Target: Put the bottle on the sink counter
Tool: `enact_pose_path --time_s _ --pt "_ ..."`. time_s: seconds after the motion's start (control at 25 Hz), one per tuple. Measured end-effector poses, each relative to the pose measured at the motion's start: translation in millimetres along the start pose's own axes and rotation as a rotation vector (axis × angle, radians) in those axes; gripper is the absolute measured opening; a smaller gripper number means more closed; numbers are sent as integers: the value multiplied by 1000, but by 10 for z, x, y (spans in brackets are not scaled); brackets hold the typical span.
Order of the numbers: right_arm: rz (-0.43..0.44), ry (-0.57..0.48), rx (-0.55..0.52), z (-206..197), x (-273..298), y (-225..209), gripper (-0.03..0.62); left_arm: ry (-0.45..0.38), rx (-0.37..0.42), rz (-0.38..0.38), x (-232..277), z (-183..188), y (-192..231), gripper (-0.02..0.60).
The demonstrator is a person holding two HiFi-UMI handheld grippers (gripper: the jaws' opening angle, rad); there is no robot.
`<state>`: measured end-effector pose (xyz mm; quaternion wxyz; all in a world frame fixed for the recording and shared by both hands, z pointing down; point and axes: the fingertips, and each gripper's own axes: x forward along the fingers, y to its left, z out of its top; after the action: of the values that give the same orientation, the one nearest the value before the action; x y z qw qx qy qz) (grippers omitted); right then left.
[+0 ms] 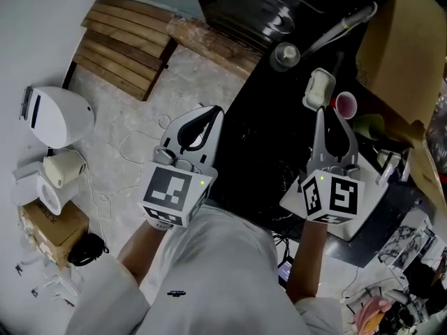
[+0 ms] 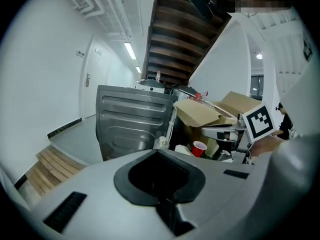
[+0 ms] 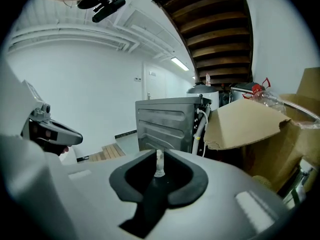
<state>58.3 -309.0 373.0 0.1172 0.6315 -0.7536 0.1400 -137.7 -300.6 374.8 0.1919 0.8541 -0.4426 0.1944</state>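
A small pale bottle (image 1: 318, 89) sticks out past the tips of my right gripper (image 1: 323, 112) over the black counter (image 1: 269, 142). In the right gripper view its whitish neck (image 3: 159, 162) stands in the hollow between the black pads, and my right gripper (image 3: 159, 156) is shut on it. My left gripper (image 1: 211, 112) hovers over the counter's left edge, level with the right one. It is shut with nothing in it, and the left gripper view shows only an empty hollow between the pads of the left gripper (image 2: 159, 154).
A red cup (image 1: 346, 105) and a green cup (image 1: 369, 125) stand just right of the bottle. A cardboard box (image 1: 401, 40) fills the far right. A grey metal cabinet (image 2: 135, 121) stands ahead. Wooden slats (image 1: 129, 44) and a white appliance (image 1: 59, 114) lie on the floor at the left.
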Motion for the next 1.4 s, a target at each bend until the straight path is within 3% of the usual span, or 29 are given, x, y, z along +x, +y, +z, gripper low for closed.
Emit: enact_pose_path --time_s 0.2,0.76,1.4 --pt "25 -30 -7 96 -353 -60 11 -23 -15 26 -264 -48 -216 6" --pt "58 -60 -75 140 -1431 -253 11 -110 -64 55 -862 -58 -860 6" --pt "52 -147 -123 157 -2504 -173 11 -190 -36 50 -1516 -63 -1279 6"
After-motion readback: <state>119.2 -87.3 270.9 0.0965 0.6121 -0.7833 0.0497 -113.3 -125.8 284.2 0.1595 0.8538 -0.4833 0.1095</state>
